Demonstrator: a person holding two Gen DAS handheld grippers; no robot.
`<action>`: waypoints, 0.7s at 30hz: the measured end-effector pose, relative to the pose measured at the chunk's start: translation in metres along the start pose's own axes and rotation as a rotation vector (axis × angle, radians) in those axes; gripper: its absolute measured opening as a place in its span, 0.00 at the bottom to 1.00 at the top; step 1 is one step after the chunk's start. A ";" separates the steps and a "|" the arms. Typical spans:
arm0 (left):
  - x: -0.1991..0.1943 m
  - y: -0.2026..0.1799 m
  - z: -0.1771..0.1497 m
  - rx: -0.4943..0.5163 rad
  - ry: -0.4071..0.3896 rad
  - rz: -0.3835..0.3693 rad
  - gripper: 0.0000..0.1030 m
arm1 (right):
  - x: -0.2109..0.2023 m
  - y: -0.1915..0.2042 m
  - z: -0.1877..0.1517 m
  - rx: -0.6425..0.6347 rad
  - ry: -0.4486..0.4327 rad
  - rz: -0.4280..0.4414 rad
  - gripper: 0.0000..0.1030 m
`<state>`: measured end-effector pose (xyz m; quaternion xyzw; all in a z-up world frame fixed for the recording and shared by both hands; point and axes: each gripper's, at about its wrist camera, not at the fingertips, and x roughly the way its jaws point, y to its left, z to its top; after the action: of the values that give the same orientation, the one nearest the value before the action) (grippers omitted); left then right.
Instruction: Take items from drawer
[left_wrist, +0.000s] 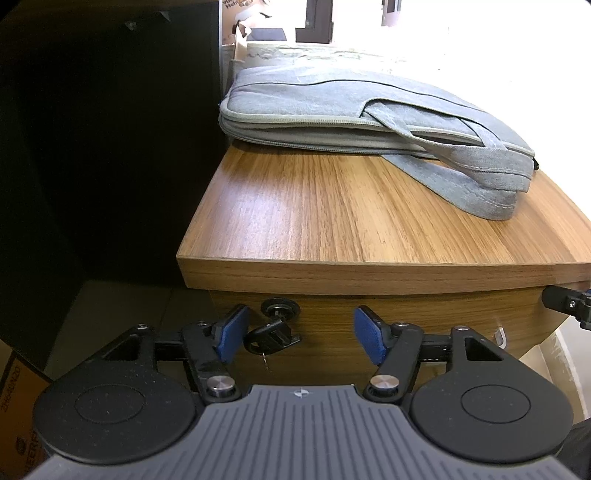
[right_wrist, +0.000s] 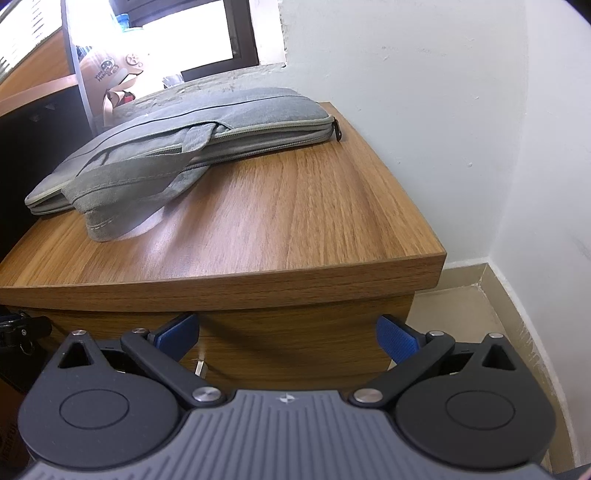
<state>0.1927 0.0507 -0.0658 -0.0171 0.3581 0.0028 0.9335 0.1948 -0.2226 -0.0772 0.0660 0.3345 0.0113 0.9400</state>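
Two hand-held grippers face a closed wooden drawer unit, both spread wide and holding nothing.

Left wrist view: the left hand-held gripper (left_wrist: 299, 334) faces the drawer front (left_wrist: 424, 317), a key (left_wrist: 271, 334) hanging in its lock (left_wrist: 279, 307); a grey laptop bag (left_wrist: 369, 125) lies on the worktop (left_wrist: 332, 214). Right wrist view: the right hand-held gripper (right_wrist: 288, 336) sits below the worktop's edge near the unit's right corner, a metal handle (right_wrist: 200, 366) between its fingers.

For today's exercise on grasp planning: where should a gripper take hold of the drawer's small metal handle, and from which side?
Grip the metal handle on its projecting tab, coming straight at the drawer front. It juts outward from the wood, so the open right gripper, already nearest, could probably close across it.
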 end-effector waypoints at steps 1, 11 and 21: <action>0.000 0.000 0.000 -0.001 -0.001 0.000 0.65 | 0.000 0.000 0.000 -0.001 0.001 0.000 1.00; -0.005 0.000 -0.003 -0.007 -0.007 -0.001 0.65 | -0.001 -0.006 0.000 0.005 0.029 0.027 1.00; -0.032 -0.001 -0.009 -0.008 -0.022 -0.007 0.66 | -0.035 -0.008 -0.002 -0.018 0.023 0.050 1.00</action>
<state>0.1626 0.0493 -0.0510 -0.0219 0.3479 0.0010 0.9373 0.1667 -0.2328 -0.0579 0.0659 0.3433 0.0387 0.9361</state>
